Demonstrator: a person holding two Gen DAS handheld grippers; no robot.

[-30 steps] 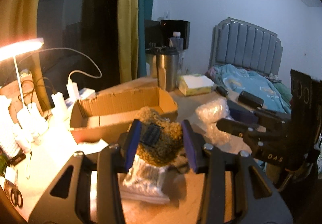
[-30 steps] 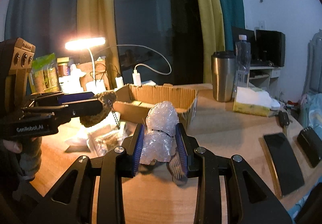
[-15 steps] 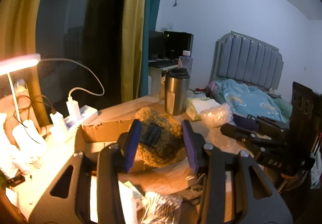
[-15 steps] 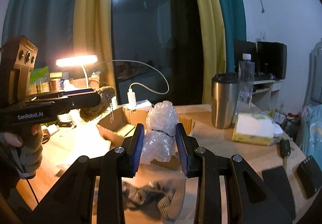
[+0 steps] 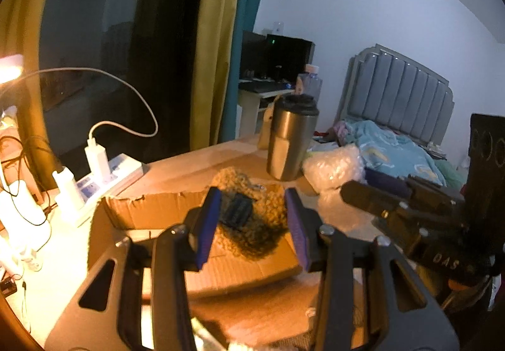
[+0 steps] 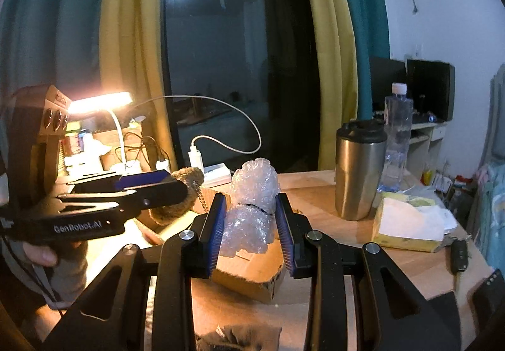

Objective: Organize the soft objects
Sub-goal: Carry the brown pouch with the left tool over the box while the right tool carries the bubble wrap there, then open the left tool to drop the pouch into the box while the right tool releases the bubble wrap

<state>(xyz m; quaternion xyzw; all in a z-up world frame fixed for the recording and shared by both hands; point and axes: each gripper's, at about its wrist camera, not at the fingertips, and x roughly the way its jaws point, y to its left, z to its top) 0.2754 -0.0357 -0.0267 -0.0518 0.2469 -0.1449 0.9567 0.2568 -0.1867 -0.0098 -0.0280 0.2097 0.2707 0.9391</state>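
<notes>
Two soft things hang above our open brown cardboard box (image 5: 151, 212), neither dropped in yet. Our right gripper (image 6: 251, 225) clamps the banded clear bubble-wrap bundle (image 6: 252, 193) over its near right corner, while our left gripper (image 5: 251, 225) pinches the curly tan plush toy (image 5: 252, 225); a grey cloth (image 6: 236, 338) lies nearer, unsorted.

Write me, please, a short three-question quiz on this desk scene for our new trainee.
1. True or false: the left claw is shut on the furry brown plush.
2. What does the right claw hold: A) tissue pack, B) bubble-wrap bundle, C) bottle?
3. Fill in: both items hang above the cardboard ____.

Key: 1 true; 2 B; 3 box.
</notes>
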